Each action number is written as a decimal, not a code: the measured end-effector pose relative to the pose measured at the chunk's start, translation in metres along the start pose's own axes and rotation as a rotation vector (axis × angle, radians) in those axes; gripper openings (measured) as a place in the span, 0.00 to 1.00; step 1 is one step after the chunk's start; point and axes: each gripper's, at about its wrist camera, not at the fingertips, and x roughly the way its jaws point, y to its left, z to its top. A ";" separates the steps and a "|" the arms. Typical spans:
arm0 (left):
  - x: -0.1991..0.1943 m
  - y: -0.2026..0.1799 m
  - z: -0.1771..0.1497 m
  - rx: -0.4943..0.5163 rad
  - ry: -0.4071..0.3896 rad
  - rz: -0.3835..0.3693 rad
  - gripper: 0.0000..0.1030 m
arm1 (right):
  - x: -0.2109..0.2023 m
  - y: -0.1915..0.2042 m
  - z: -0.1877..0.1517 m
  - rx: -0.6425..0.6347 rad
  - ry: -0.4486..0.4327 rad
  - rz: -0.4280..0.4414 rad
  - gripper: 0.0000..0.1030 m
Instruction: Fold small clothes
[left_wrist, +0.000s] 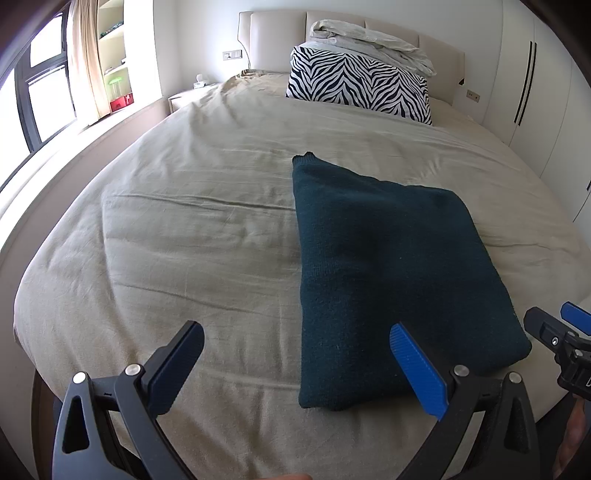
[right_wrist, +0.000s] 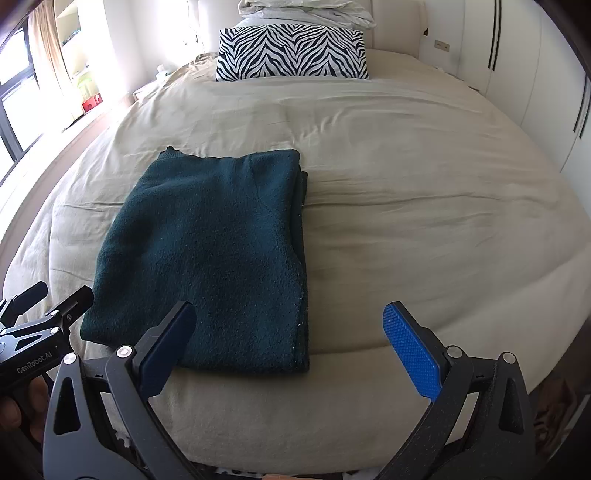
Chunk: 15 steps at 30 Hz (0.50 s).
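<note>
A dark teal knit garment (left_wrist: 388, 266) lies folded into a thick rectangle on the beige bed (left_wrist: 184, 229), near the foot edge; it also shows in the right wrist view (right_wrist: 210, 251). My left gripper (left_wrist: 295, 339) is open and empty, hovering at the garment's near left corner. My right gripper (right_wrist: 288, 321) is open and empty, hovering at the garment's near right corner. Each gripper shows at the edge of the other's view: the right one (left_wrist: 557, 332) and the left one (right_wrist: 48, 302).
A zebra-striped pillow (left_wrist: 358, 83) with a bundled white duvet (left_wrist: 373, 40) on top sits at the headboard. A window and shelves (left_wrist: 110, 55) are on the left, white wardrobes (left_wrist: 535, 92) on the right. The bed sheet (right_wrist: 424, 206) stretches wide around the garment.
</note>
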 end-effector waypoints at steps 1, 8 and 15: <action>0.000 0.000 0.000 0.000 0.001 0.000 1.00 | 0.000 0.000 0.000 0.000 0.001 0.001 1.00; 0.000 0.000 0.000 0.000 0.000 -0.001 1.00 | 0.001 0.002 -0.002 0.003 0.004 0.002 1.00; 0.000 0.000 0.000 0.000 0.000 0.000 1.00 | 0.001 0.002 -0.002 0.004 0.004 0.002 1.00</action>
